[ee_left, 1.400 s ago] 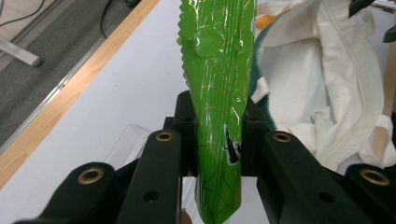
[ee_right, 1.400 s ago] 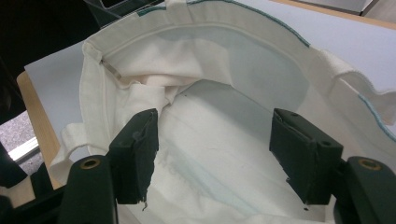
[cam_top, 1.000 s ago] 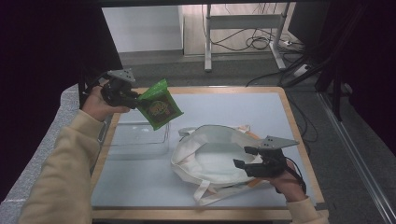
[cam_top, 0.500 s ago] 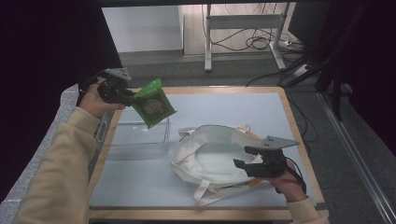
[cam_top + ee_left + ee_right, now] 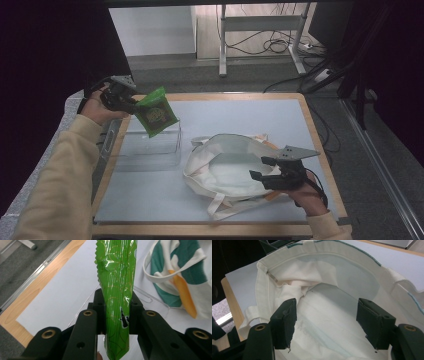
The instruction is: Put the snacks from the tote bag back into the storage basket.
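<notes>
A green snack packet (image 5: 155, 112) hangs over the table's back left, above a clear plastic box (image 5: 150, 147). My left gripper (image 5: 134, 104) is shut on the packet's end. In the left gripper view the packet (image 5: 116, 290) stands pinched between the two black jaws of that gripper (image 5: 116, 305). A white tote bag (image 5: 225, 160) lies open on the table's right half, mouth toward my right gripper (image 5: 261, 168). That gripper (image 5: 328, 311) stands open at the bag's mouth, with the bag's pale lining (image 5: 324, 290) showing between its jaws. The pads grip nothing.
The grey-blue mat has a wooden border (image 5: 320, 150). The tote's outer side (image 5: 180, 272) bears teal and orange print. Beyond the far edge stand a desk frame and cables (image 5: 270, 45) on the floor. A dark wall runs along the left.
My left gripper has carried the green packet a little to the left and slightly lower. The right gripper and the tote bag have stayed put.
</notes>
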